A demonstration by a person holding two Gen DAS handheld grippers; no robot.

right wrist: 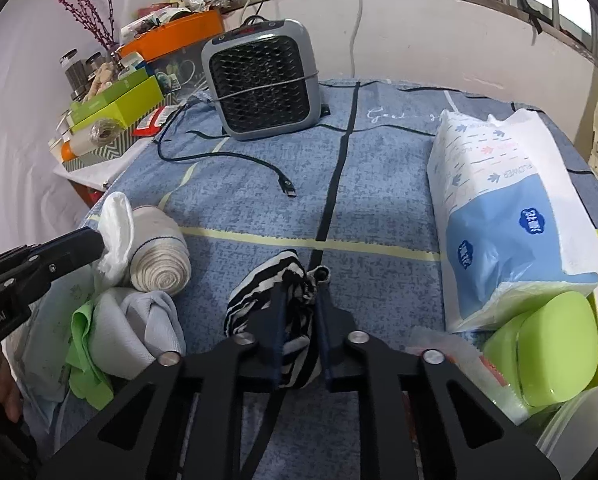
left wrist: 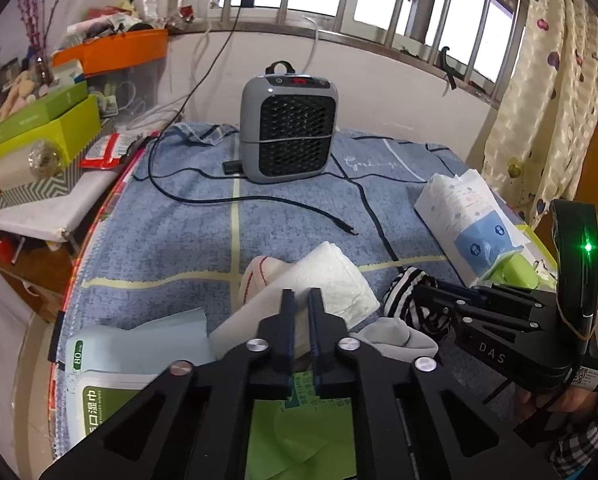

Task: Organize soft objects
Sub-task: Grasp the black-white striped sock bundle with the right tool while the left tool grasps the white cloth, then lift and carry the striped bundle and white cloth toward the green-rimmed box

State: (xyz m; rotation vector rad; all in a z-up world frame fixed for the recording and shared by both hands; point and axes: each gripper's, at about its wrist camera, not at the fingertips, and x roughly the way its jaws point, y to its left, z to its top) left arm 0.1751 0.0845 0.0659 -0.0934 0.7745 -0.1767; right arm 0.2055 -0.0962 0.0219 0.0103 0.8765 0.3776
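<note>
**Two grippers clamped on soft things over the blue cloth**

Largest is the blue cloth (right wrist: 379,184), crossed by pale and dark stripes, spread over the worktop. At its far end stands a grey fan heater (left wrist: 288,122) with a dark grille, and a black cable (left wrist: 259,200) curls across the cloth in front of it. On the right side lies a tissue pack (right wrist: 507,216), white and blue, with a green lidded container (right wrist: 555,348) touching its near end. At the near left lies a wet-wipes pack (left wrist: 99,392).

Between these sit the soft objects. A white folded towel (left wrist: 323,284) lies tilted near the middle; the left gripper (left wrist: 302,300) is closed on it, the fingers nearly together with the towel's edge pinched between the pads. Just beside the towel is a rolled bandage (right wrist: 161,256), cream with a blue edge line. In front of that lies a grey knotted cloth (right wrist: 139,320) on a green cloth (right wrist: 85,356).

To the right, the black-and-white striped fabric (right wrist: 259,284) is bunched on the blue cloth near the dark stripe. The right gripper (right wrist: 302,280) is clamped on it, fabric bulging between and beneath the narrow fingers.
</note>
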